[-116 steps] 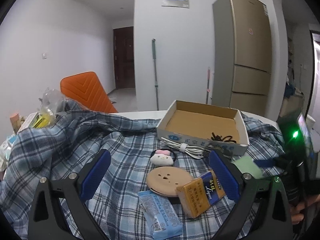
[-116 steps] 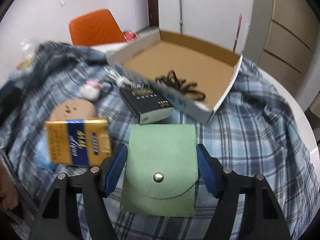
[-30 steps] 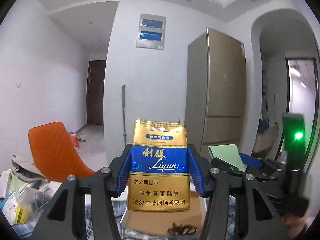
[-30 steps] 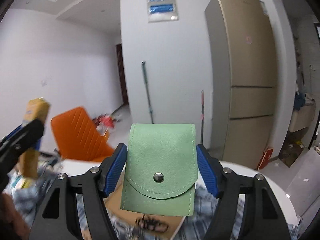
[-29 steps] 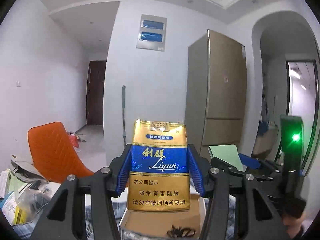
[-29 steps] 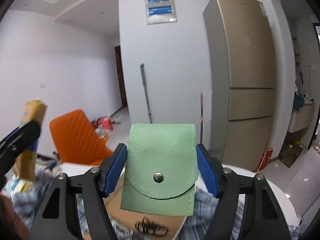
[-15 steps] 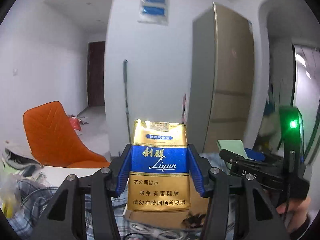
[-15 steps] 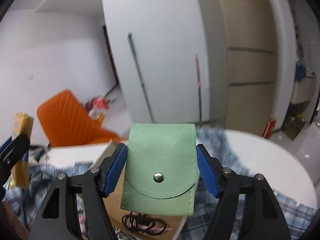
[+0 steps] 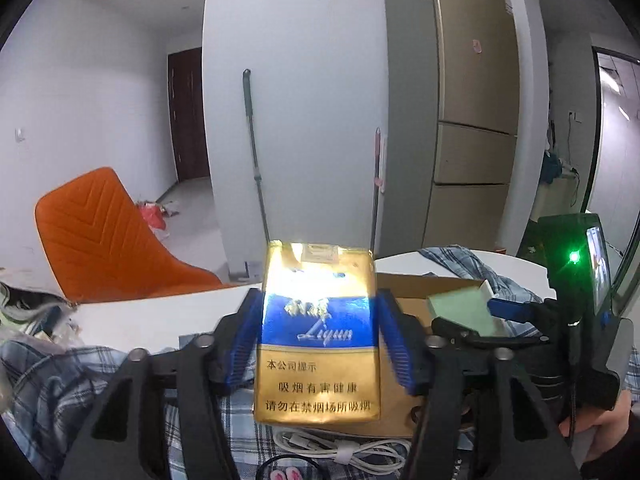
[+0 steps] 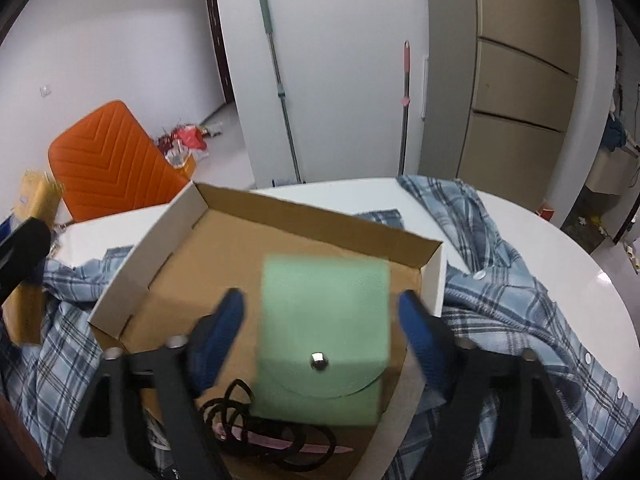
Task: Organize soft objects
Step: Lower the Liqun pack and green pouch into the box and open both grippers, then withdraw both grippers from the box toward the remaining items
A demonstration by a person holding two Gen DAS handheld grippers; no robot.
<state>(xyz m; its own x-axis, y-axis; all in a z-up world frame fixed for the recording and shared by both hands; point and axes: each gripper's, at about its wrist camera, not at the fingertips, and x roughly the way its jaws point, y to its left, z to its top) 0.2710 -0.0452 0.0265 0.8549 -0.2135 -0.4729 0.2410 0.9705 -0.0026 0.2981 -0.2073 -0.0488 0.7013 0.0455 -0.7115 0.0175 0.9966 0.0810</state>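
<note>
My left gripper (image 9: 318, 340) is shut on a gold and blue cigarette pack (image 9: 318, 344), held upright above the table in front of the cardboard box (image 9: 424, 286). My right gripper (image 10: 322, 328) is open, its blue pads spread clear of the green snap pouch (image 10: 324, 340). The pouch is blurred between them, over the inside of the cardboard box (image 10: 224, 252). Black hair ties (image 10: 256, 432) lie in the box below it. The pouch also shows in the left wrist view (image 9: 464, 312).
A blue plaid shirt (image 10: 504, 292) covers the round white table (image 10: 560, 240). A white cable (image 9: 340, 450) lies before the box. An orange chair (image 9: 100, 248) stands behind the table on the left. Mops and a fridge (image 9: 452, 120) stand behind.
Both grippers have tilted down toward the box. My right gripper has opened and let go of the green pouch above the box. My left gripper still holds the pack.
</note>
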